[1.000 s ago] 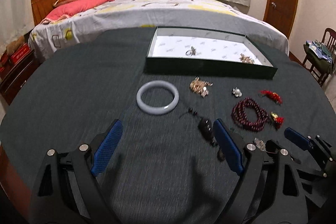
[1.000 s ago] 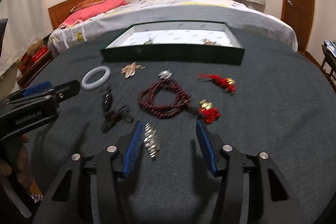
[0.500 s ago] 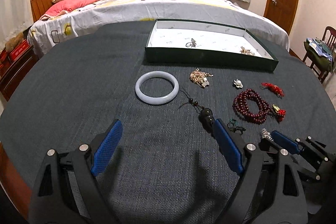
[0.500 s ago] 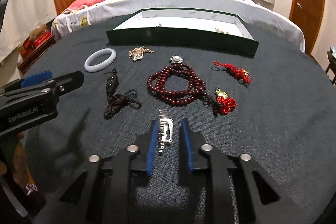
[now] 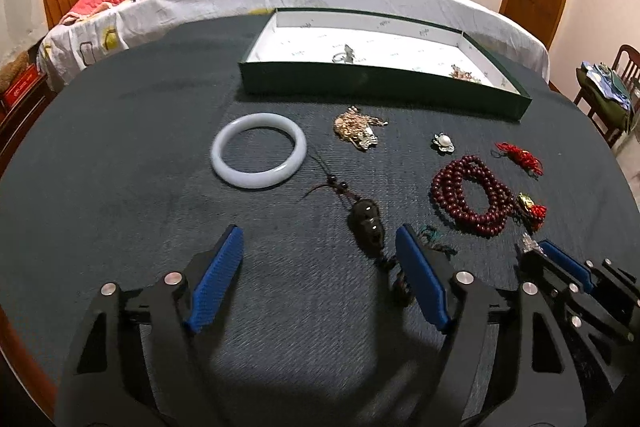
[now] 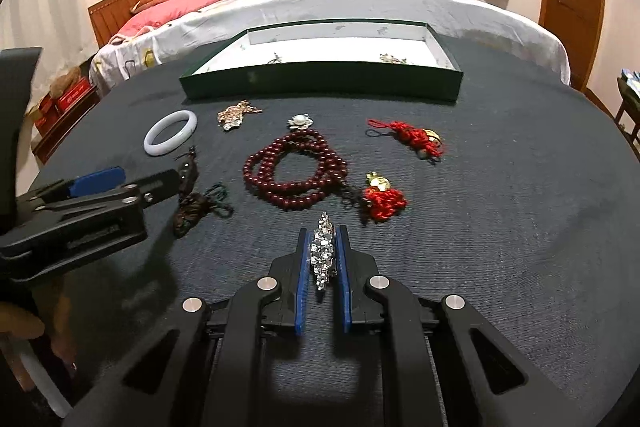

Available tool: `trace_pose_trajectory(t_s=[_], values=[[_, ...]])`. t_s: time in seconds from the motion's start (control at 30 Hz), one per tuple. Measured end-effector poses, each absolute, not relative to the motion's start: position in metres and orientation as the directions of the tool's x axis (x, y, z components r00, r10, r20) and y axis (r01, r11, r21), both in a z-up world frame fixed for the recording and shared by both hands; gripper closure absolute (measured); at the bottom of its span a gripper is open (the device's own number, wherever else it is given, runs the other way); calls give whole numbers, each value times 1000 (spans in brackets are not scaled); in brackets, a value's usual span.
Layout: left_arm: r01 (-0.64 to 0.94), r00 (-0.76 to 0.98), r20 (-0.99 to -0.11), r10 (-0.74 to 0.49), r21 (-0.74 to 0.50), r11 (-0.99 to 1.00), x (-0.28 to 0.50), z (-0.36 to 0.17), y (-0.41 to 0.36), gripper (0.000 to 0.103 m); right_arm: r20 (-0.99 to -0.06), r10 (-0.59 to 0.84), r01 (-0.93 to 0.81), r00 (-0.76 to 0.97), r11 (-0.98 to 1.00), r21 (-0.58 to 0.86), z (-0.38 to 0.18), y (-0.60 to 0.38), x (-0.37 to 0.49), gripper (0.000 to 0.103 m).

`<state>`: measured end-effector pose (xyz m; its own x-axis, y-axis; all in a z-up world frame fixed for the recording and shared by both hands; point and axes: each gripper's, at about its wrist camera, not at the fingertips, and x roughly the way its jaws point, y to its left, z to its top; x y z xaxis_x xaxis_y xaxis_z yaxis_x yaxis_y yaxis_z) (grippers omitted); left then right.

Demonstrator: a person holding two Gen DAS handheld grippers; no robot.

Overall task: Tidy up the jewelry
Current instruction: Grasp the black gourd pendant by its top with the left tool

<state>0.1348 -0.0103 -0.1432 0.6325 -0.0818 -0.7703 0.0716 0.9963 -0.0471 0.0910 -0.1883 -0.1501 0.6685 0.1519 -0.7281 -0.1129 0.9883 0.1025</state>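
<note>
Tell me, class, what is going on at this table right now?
A person is sorting jewelry with two handheld tools. The right gripper is shut on a rhinestone brooch. The left gripper is open, holding nothing, above the dark cloth. The green tray already holds two small pieces; the white bangle and red bead necklace wait outside it.

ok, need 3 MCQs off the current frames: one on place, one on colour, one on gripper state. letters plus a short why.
1. Where does the white bangle lie?
A. inside the green tray
B. on the dark cloth, in front of the tray
C. on the bed

2. What colour is the bead strand?
A. dark red
B. blue
C. yellow

3. What is the right gripper doing?
A. open over the beads
B. shut on nothing
C. shut on the rhinestone piece

Answers: 1 B, the bangle sits on cloth short of the green tray. 2 A, the beads look deep red. 3 C, the blue pads press the rhinestone piece between them.
</note>
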Motion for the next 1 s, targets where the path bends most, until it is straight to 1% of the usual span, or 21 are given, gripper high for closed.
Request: trace_pose_trajectory(t_s=[0.2,0.37,0.43,0.5,0.57,0.6,0.63,0.67,0.7,0.73,1.0], values=[[90,608,-790,-81,-33,995,146,-151,-18,46,-727,152,-97,670,988,117,-152,-197,93,90],[111,614,-786,-76,-9,994,144,-151,-20,50,-722,137,-78,678,990,115,-150,-205,95,90],[124,616,-783,-85,-10,992,143,-151,-19,57,-720,132,-71,681,991,114,-149,-207,96,90],[131,616,-782,-90,-11,991,144,-151,-19,59,-721,128,-64,681,991,116,-148,-210,97,90],[145,617,-780,-99,-10,989,144,-151,-21,66,-721,125,-59,682,991,116,-148,-211,97,90],[154,618,-779,-104,-10,988,144,-150,-21,73,-721,124,-58,682,992,116,-148,-212,97,90],[160,617,-779,-110,-12,987,144,-150,-21,78,-720,124,-58,682,992,116,-148,-212,97,90],[166,616,-780,-115,-14,986,144,-150,-22,79,-720,124,-58,682,992,115,-147,-212,98,90],[175,615,-779,-122,-16,984,143,-150,-22,83,-720,123,-58,683,992,115,-147,-211,98,90],[183,614,-778,-129,-19,983,143,-150,-22,86,-720,124,-59,683,992,114,-148,-211,97,90],[181,618,-774,-142,-37,983,138,-148,-15,88,-718,124,-56,685,992,117,-147,-210,96,90]])
